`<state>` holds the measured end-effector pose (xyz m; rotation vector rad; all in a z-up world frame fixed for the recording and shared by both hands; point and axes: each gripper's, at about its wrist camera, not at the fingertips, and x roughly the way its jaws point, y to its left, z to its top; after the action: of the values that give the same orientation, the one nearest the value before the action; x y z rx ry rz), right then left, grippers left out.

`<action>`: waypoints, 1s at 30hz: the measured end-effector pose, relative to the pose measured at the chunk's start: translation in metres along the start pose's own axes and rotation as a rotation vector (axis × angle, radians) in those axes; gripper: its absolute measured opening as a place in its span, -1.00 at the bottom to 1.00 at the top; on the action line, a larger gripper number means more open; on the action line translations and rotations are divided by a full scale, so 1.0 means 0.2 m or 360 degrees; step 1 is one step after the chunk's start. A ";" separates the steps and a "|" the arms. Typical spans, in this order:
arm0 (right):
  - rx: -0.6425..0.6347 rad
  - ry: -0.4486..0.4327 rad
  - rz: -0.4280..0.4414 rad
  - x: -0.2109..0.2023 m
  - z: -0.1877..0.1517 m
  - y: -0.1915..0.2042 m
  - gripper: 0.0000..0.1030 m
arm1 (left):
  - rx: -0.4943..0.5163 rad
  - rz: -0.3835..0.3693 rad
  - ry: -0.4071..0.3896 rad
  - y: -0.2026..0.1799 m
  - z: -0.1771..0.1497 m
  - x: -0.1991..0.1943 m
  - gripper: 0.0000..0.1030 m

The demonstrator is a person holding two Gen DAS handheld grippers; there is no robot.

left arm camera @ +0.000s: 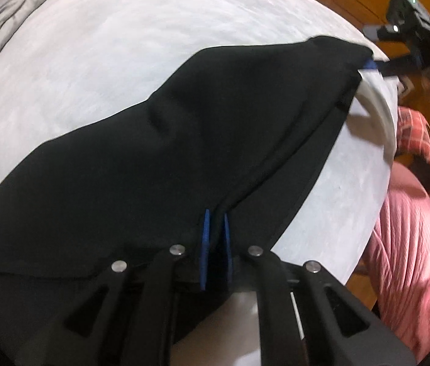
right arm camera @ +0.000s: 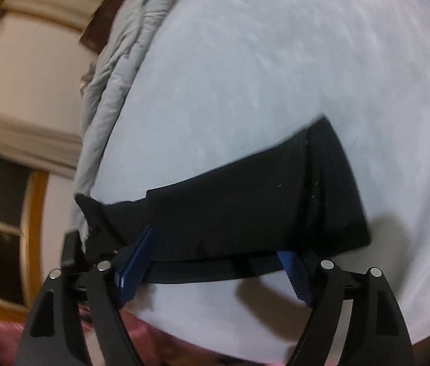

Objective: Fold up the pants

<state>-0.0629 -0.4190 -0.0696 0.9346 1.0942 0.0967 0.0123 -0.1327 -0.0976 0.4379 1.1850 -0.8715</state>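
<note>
Pants (left arm camera: 184, 140), black and folded, lie on the white table (left arm camera: 92, 70). Nearest, the left gripper (left arm camera: 215, 231) pinches their near edge; at their far end the right gripper (right arm camera: 218, 256) stands wide, fabric between its fingers, ungripped.

Black grippers w/ blue fingers (left arm camera: 205, 244), silver pivot screws (right arm camera: 327, 264); red plaid sleeve (left arm camera: 413, 131), pink trousers (left arm camera: 413, 259)

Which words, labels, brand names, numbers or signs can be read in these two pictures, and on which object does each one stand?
None: no readable text in either view.
The black pants show no label or print.
The white table is bare of writing.
The left gripper and the right gripper carry no legible marking.
The other gripper's body, seen from the left wrist, is too blurred to show any marking.
</note>
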 end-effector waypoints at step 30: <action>-0.0527 -0.0372 -0.0992 -0.13 -0.19 0.37 -0.19 | -0.0160 -0.0062 -0.0033 0.02 -0.06 0.01 -0.82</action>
<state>-0.0785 -0.3631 -0.0045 0.2741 1.0656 -0.3287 0.0076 -0.1220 -0.1042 0.3244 1.2160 -0.8438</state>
